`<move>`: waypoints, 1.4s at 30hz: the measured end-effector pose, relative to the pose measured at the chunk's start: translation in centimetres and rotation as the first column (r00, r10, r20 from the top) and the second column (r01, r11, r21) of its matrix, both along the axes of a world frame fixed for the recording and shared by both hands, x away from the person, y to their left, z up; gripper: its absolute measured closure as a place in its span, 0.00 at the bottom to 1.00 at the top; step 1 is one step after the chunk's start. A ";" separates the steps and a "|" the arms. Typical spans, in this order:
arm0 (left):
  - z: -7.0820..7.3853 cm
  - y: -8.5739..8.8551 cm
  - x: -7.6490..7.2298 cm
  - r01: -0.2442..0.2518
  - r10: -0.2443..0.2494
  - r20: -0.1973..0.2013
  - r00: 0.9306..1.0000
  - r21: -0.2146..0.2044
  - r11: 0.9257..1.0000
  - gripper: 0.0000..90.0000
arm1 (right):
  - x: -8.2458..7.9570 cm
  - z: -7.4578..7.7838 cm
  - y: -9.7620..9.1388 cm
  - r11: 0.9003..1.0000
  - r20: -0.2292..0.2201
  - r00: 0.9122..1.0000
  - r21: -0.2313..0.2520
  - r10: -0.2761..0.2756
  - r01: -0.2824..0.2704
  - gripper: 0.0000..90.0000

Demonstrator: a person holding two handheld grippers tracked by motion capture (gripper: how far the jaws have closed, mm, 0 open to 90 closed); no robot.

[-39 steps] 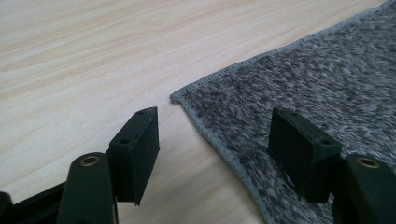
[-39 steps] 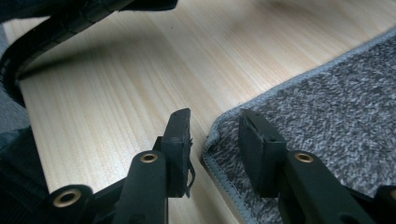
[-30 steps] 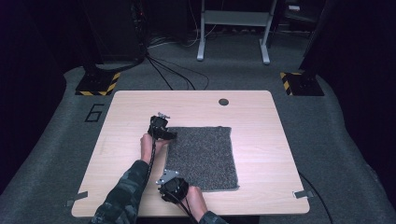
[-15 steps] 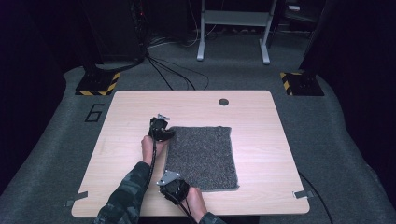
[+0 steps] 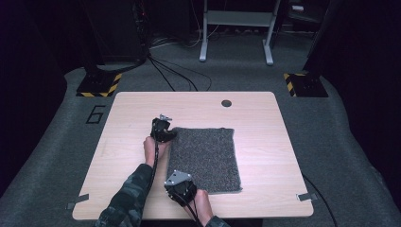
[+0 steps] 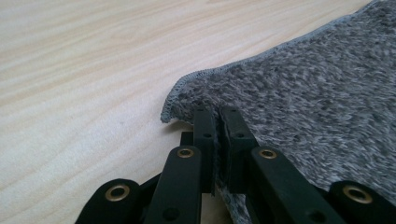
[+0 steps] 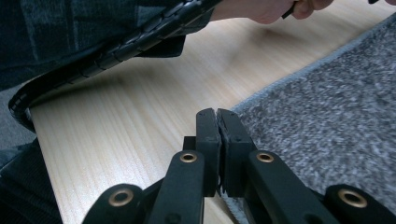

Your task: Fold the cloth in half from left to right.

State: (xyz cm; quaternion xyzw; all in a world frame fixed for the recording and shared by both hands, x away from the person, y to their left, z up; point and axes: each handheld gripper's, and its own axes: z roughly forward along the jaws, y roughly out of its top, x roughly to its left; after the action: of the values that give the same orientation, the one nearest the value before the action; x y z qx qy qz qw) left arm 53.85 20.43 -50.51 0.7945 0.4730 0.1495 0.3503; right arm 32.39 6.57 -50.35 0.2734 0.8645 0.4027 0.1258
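- The left tongs (image 6: 217, 114) had just been closing, and they pinched the far left corner of the grey mat (image 6: 322, 98). The corner was lifted a little off the counter (image 6: 84, 70).
- The right tongs (image 7: 217, 116) had just been closing too, and they pinched the mat's left edge near its close corner.
- From above, the left tongs (image 5: 169, 136) and right tongs (image 5: 185, 189) both sat on the mat's (image 5: 205, 158) left side.
- The mat lay flat in the middle of the counter (image 5: 265, 118).
- A small dark round hole (image 5: 226, 103) sat near the counter's far edge.
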 end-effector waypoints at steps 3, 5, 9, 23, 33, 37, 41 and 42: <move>0.4 -0.1 0.0 0.000 0.000 0.007 1.000 0.002 1.000 0.95 | 0.0 0.4 -0.3 1.000 0.008 1.000 0.014 -0.001 0.001 0.98; 0.9 -0.1 0.1 0.006 -0.006 0.010 1.000 0.009 1.000 0.95 | -0.1 0.7 -0.6 1.000 0.017 1.000 0.025 -0.008 0.008 0.98; 1.9 -0.1 0.1 0.001 -0.001 0.031 1.000 0.016 1.000 0.95 | -0.2 1.5 -1.2 0.999 0.025 1.000 0.044 -0.014 0.013 0.98; 5.7 0.6 0.3 -0.011 0.008 0.069 0.998 0.046 0.999 0.96 | -0.2 4.6 -1.3 0.993 0.088 0.996 0.119 -0.011 0.001 0.98; 9.1 1.7 0.2 -0.041 0.030 0.105 0.994 0.099 0.994 0.95 | -0.4 7.1 -0.4 0.983 0.152 0.988 0.184 -0.004 -0.024 0.98; 9.1 0.3 0.5 -0.016 0.006 0.102 0.995 0.095 0.995 0.95 | -0.5 7.2 -1.5 0.981 0.146 0.989 0.196 -0.028 -0.001 0.98; 9.0 -0.6 0.8 -0.001 -0.009 0.096 0.995 0.097 0.995 0.95 | -0.6 7.2 -2.7 0.980 0.144 0.988 0.198 -0.055 0.025 0.98; 8.9 -1.0 0.9 0.007 -0.017 0.100 0.995 0.098 0.995 0.95 | -0.6 7.2 -2.7 0.980 0.144 0.988 0.198 -0.055 0.025 0.98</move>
State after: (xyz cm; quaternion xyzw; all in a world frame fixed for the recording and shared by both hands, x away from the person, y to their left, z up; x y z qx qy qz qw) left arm 54.80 19.39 -41.64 0.8048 0.4422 0.2100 0.3355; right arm 31.81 3.92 -43.18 0.2710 0.8033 0.5021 0.1707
